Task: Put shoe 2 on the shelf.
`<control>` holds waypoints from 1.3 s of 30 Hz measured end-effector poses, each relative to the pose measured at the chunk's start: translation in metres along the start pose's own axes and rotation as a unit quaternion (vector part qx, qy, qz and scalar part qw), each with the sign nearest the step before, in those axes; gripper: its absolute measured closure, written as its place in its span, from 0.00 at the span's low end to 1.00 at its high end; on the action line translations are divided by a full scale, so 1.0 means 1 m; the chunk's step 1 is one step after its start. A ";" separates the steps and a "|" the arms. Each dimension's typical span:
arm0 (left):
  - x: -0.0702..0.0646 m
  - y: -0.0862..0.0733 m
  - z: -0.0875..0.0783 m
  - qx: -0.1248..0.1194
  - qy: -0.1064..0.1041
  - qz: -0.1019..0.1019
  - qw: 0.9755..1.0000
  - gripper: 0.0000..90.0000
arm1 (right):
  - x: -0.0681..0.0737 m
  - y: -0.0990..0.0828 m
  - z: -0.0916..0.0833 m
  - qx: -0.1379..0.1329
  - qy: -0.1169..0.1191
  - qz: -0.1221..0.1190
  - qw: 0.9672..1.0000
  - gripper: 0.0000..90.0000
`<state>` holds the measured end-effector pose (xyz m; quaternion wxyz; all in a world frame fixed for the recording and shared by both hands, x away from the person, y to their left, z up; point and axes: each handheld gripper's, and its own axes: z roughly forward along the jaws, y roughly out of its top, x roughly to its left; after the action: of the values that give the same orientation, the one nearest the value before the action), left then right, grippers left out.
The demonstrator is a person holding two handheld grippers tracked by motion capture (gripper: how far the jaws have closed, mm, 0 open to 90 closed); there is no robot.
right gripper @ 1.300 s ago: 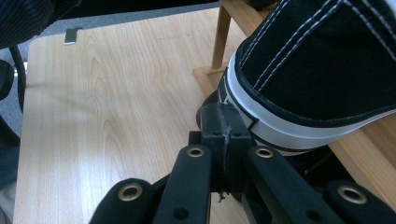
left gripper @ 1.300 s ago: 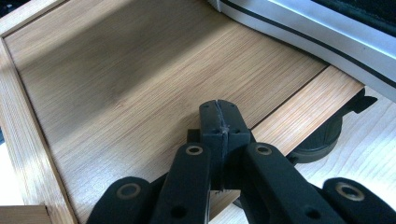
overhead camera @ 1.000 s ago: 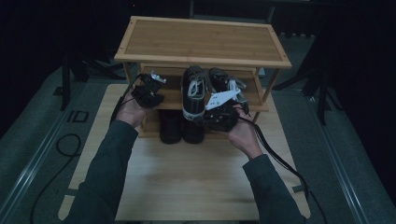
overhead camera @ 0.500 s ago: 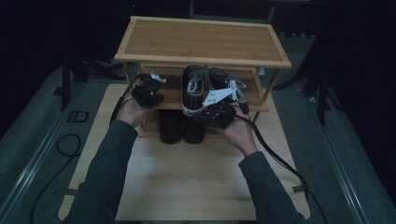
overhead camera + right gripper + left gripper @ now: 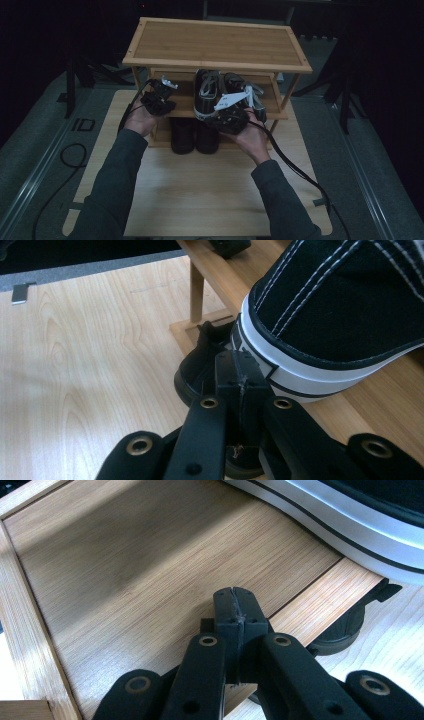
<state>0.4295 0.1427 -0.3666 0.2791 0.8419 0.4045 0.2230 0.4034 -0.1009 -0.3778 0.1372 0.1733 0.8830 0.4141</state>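
Note:
A bamboo shoe rack stands on a wooden board. Its middle shelf holds a pair of black sneakers with white soles. My left gripper hovers over the bare left part of that shelf, its jaws shut and holding nothing. My right gripper is at the shelf's front edge, just before the sneakers. Its jaws are shut and hold nothing, right below the heel of one sneaker. Under the shelf stands a pair of dark shoes.
The rack's top shelf is bare. The light wooden board stretches out in front of the rack. Cables trail from both grippers, one along the right. Dark stands flank the rack on grey floor.
My right gripper has edged slightly toward the rack and the sneakers. The left gripper has stayed where it was.

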 end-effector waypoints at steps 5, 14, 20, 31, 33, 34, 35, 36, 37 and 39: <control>0.001 0.000 0.000 -0.001 -0.004 0.002 1.000 1.00 | -0.006 -0.001 0.003 -0.003 -0.016 0.014 1.000 1.00; 0.001 0.000 0.000 -0.002 -0.003 0.001 1.000 1.00 | -0.004 0.000 0.004 0.000 -0.019 0.010 1.000 1.00; 0.001 -0.001 0.000 -0.004 -0.007 0.000 1.000 1.00 | -0.004 0.000 0.004 0.002 -0.017 0.010 1.000 1.00; 0.003 -0.001 0.000 -0.005 -0.009 -0.002 1.000 1.00 | -0.001 -0.003 -0.007 0.024 0.001 -0.006 1.000 1.00; 0.003 -0.001 0.000 -0.005 -0.009 -0.003 1.000 1.00 | 0.000 -0.004 -0.010 0.029 0.003 -0.010 1.000 1.00; 0.002 -0.001 0.000 -0.005 -0.009 -0.003 1.000 1.00 | 0.000 -0.005 -0.012 0.031 0.005 -0.012 0.999 1.00; 0.002 -0.001 0.000 -0.005 -0.009 -0.004 1.000 1.00 | 0.001 -0.004 -0.013 0.033 0.005 -0.014 0.999 1.00; 0.003 -0.001 0.000 -0.005 -0.009 -0.004 1.000 1.00 | 0.002 -0.004 -0.016 0.034 0.006 -0.018 0.999 1.00; 0.003 -0.001 0.000 -0.005 -0.009 -0.003 1.000 1.00 | 0.002 -0.004 -0.018 0.035 0.008 -0.021 0.999 1.00; 0.003 -0.001 0.000 -0.005 -0.009 -0.003 1.000 1.00 | 0.003 -0.004 -0.022 0.038 0.008 -0.025 0.999 1.00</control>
<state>0.4305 0.1455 -0.3670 0.2874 0.8414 0.4030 0.2167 0.3915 -0.1164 -0.3675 0.1336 0.1525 0.9034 0.3778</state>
